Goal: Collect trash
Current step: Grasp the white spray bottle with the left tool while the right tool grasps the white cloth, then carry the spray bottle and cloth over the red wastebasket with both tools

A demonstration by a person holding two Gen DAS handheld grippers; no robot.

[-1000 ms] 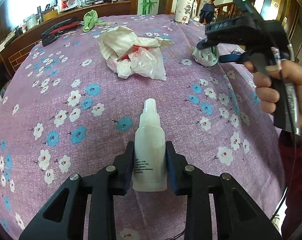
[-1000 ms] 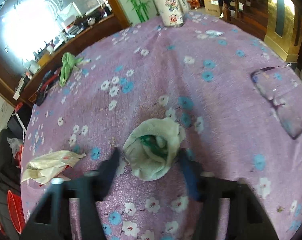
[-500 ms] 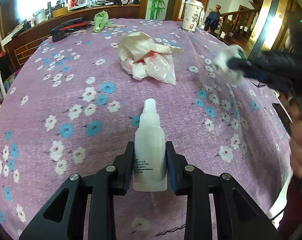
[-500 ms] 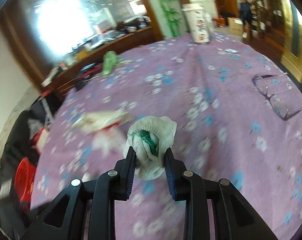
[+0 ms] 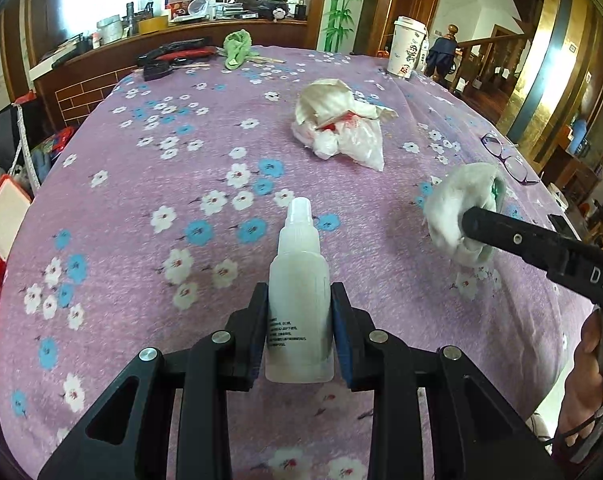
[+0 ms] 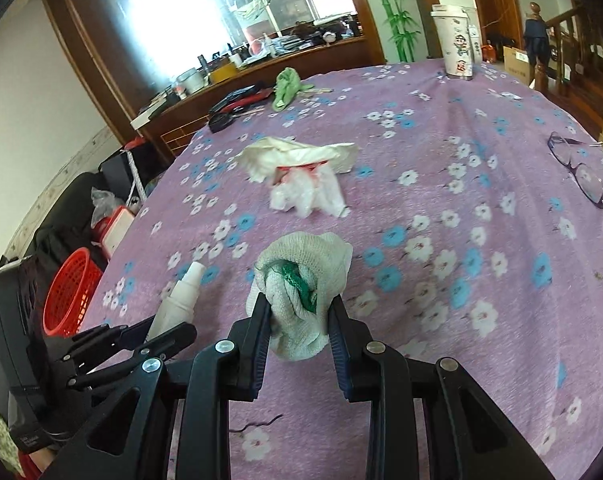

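Left wrist view first: the left gripper [image 5: 299,336] is clamped on a white plastic bottle [image 5: 298,300], which is pinched at its lower body by both fingers with its cap pointed away over the table [image 5: 141,184]. Off to the right in that same view, a balled-up white cloth [image 5: 459,210] with a bit of green inside is seen squeezed at the tip of the right gripper [image 5: 475,226], held just above the purple flowered tablecloth.

In the right wrist view the same thing is confirmed: the right gripper [image 6: 299,320] is closed tight around the cloth wad [image 6: 301,280], and the left gripper [image 6: 153,332] with the bottle [image 6: 179,296] is spotted just to the left.

Further out, near the middle of the table, a heap of crumpled white paper and plastic wrap [image 5: 339,126] with some red in it is left lying. A pair of glasses [image 6: 579,172] is seen at the right edge. At the far side, a green rag [image 5: 237,48], some dark tools [image 5: 173,56] and a tall paper cup [image 5: 407,52] are parked. A red basket [image 6: 67,292] is visible on the floor to the left.
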